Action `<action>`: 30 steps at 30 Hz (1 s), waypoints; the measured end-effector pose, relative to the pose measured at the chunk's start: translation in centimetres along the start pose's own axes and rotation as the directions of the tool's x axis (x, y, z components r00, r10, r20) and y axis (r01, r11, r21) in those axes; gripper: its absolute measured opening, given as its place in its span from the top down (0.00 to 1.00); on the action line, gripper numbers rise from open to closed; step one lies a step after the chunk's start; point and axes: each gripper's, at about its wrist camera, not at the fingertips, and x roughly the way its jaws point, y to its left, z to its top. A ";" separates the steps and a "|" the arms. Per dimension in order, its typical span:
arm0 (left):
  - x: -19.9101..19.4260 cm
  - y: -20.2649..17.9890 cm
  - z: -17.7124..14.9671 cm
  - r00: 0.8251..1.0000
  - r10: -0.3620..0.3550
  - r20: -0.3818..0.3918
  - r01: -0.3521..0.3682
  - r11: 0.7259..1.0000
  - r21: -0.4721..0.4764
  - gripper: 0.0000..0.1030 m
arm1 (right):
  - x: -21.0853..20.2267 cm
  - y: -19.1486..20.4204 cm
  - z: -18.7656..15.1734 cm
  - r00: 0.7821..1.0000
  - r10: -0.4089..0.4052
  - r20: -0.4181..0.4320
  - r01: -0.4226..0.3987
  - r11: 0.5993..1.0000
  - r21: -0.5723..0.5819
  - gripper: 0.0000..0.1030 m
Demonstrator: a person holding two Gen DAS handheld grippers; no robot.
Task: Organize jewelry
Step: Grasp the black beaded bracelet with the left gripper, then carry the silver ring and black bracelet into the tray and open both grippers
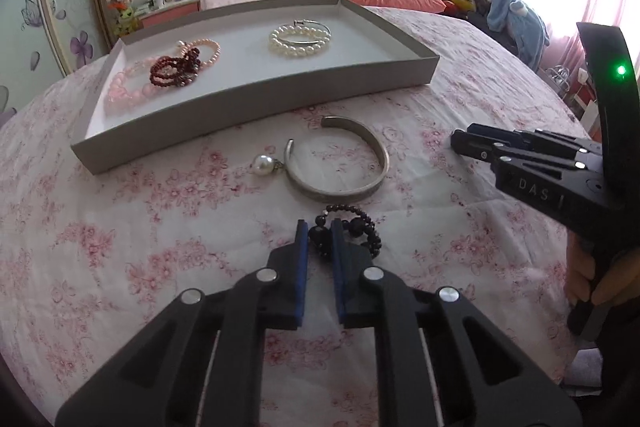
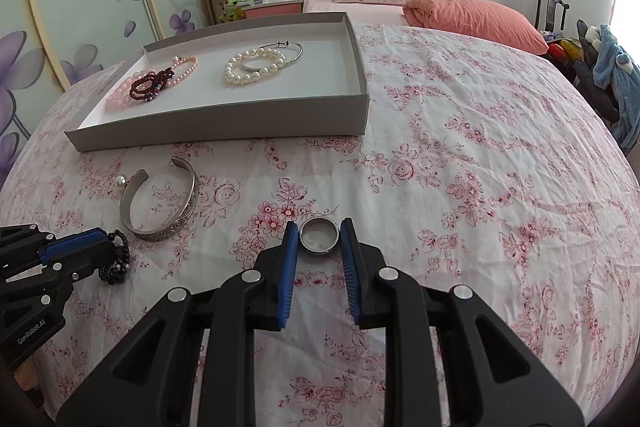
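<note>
Two tools grip: the left tool (image 1: 319, 227) pinches a black bead bracelet (image 1: 352, 233), the right tool (image 2: 319, 231) a ring (image 2: 319, 235). Beads may slip free. The ring could pop out sideways.

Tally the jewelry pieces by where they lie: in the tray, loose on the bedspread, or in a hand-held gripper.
In tray: 5
Loose on bedspread: 2
In left hand-held gripper: 1, black beads
In right hand-held gripper: 1, ring
Total: 9

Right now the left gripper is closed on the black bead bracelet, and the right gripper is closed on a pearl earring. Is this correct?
Not quite. In the right wrist view the right gripper is closed on a silver ring, not a pearl earring. The left gripper on the black bead bracelet is correct.
</note>
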 end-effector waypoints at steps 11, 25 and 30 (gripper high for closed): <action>-1.3 5.3 -0.6 0.993 0.121 0.002 -0.120 0.989 -0.090 0.88 | 0.0 0.0 0.0 1.000 -0.002 0.000 0.002 1.000 -0.001 0.78; -0.7 10.7 1.4 0.973 0.229 -0.001 -0.223 0.946 -0.233 0.88 | 1.6 2.2 1.9 1.000 0.008 -0.017 -0.009 0.997 -0.074 0.78; -0.4 10.0 1.1 0.966 0.258 0.025 -0.247 0.946 -0.212 0.88 | 1.9 2.6 2.2 1.000 0.010 -0.002 -0.010 0.996 -0.084 0.78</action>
